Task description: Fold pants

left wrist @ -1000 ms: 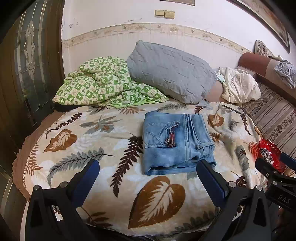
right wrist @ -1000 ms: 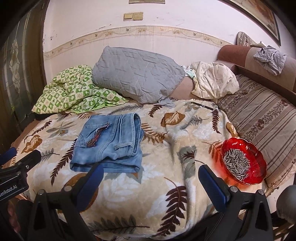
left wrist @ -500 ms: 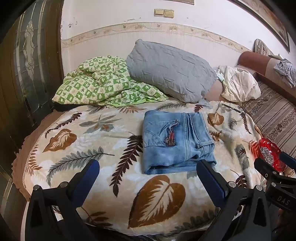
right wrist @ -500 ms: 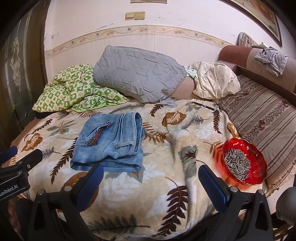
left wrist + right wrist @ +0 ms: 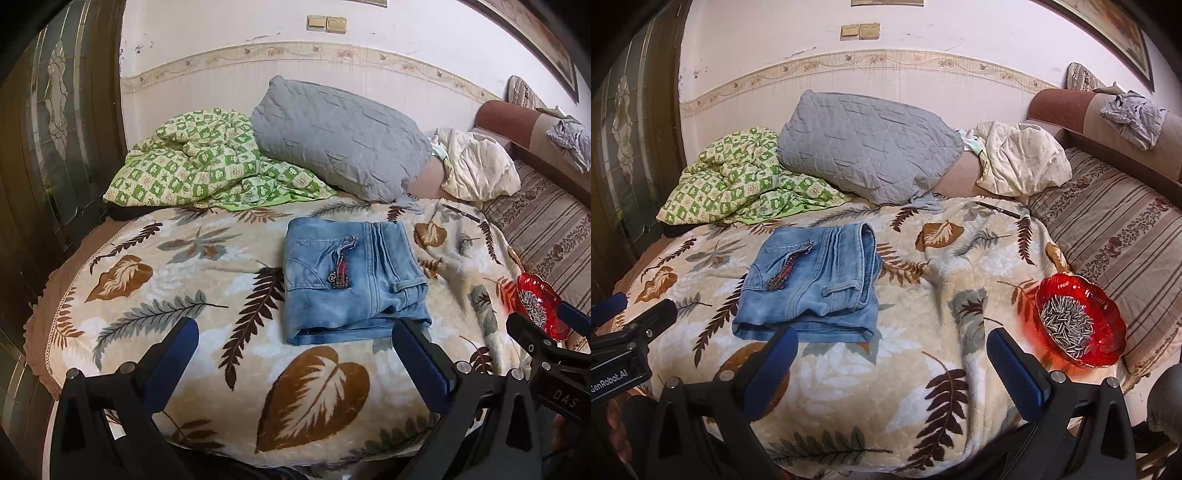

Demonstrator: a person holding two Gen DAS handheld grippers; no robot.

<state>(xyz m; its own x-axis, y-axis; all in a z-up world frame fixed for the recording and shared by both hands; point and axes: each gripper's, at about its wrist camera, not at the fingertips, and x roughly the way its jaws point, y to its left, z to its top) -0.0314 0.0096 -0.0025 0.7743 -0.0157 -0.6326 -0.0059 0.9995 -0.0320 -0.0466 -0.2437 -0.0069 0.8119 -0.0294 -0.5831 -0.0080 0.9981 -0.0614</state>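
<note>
- One pair of pants (image 5: 351, 280), light blue denim, lay folded into a compact, roughly square bundle on the leaf-print blanket (image 5: 207, 295) that covered the bed; in the right wrist view the bundle (image 5: 812, 288) sat at about 10 o'clock from that camera's own fingers.
- One dark red beaded ornament (image 5: 341, 267) hung at the pocket on the top face of the bundle.
- The left gripper (image 5: 295, 354) hovered near the front edge of the blanket, its two blue-padded fingers (image 5: 171, 356) spread wide apart and holding nothing; the pants lay just beyond them, at 12 to 1 o'clock.
- The right gripper (image 5: 892, 363) hovered likewise, its two fingers (image 5: 1015, 369) wide apart and empty, above bare blanket.
- One red glass bowl (image 5: 1108, 314) of striped seeds rested on the blanket's edge at 2 o'clock from the right gripper, well apart from the pants.
- Three heaps of bedding lay along the wall: one green checked quilt (image 5: 199, 166) at 11 o'clock, one grey quilted pillow (image 5: 340, 140) at 12, leaning over the quilt, and one cream cloth (image 5: 476, 170) at 1 o'clock.
- One thin dark pen-like stick (image 5: 997, 209) lay on the blanket near the cream cloth.
- One grey crumpled cloth (image 5: 1134, 116) was draped over the brown headboard (image 5: 1067, 110).
- Two light switches (image 5: 860, 31) sat side by side on the wall.
</note>
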